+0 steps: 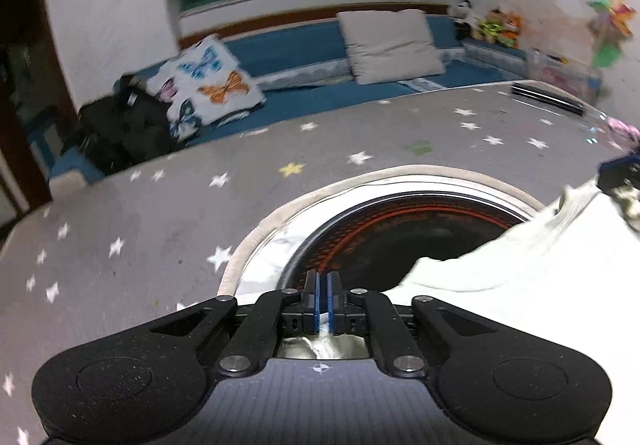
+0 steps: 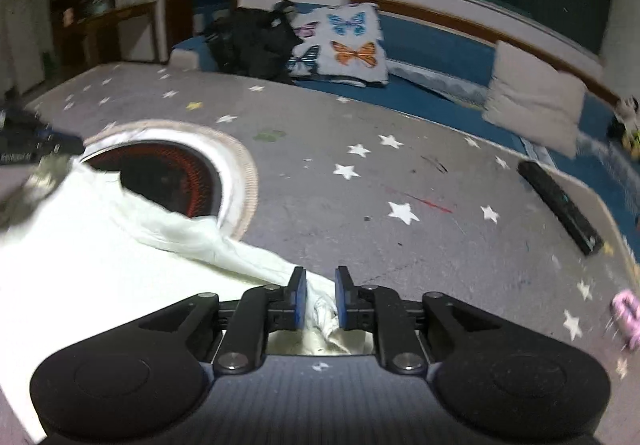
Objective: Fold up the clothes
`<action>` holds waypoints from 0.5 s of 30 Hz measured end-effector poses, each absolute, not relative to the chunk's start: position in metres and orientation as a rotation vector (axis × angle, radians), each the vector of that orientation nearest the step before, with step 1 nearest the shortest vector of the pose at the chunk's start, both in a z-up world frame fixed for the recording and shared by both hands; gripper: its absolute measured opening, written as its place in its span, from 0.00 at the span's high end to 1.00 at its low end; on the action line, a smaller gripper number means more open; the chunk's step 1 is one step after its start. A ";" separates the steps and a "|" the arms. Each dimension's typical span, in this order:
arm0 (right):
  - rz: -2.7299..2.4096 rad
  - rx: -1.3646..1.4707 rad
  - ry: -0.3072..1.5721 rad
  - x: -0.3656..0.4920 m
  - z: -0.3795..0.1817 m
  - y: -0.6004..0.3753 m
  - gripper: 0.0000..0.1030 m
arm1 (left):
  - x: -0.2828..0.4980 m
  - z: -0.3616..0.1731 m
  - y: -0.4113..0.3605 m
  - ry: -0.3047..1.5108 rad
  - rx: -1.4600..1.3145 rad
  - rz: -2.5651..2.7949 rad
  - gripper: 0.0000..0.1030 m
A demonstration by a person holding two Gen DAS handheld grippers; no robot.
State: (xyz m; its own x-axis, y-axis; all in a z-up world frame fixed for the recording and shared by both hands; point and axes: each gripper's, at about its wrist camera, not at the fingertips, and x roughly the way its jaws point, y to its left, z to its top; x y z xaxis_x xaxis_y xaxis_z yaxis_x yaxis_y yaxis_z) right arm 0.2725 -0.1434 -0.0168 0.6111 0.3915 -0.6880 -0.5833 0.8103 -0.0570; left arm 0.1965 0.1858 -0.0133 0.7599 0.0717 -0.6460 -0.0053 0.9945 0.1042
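Both hand-held grippers hovered low over a grey star-printed table [image 2: 400, 173]; the left gripper [image 1: 322, 281] had its blue pads almost together, pinching a thin strip of the white cotton garment [image 1: 520, 285]; the right gripper [image 2: 320, 285] stood with its jaws parted, a bunched fold of the same cloth lying loose between the pads, unpressed; the garment lay spread across the near edge of the table, partly covering a round black-and-red heater set in the top [image 2: 168, 177]; a black remote control [image 2: 560, 201] lay near the far right edge.
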 end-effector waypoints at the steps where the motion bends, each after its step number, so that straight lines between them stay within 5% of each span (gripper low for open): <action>1: 0.565 -0.264 0.711 0.274 -0.015 -0.147 0.86 | 0.194 -0.011 0.190 0.704 0.080 0.050 0.93; 15: 0.615 -0.220 0.714 0.205 0.012 -0.182 0.83 | 0.105 0.018 0.177 0.651 -0.003 0.014 0.90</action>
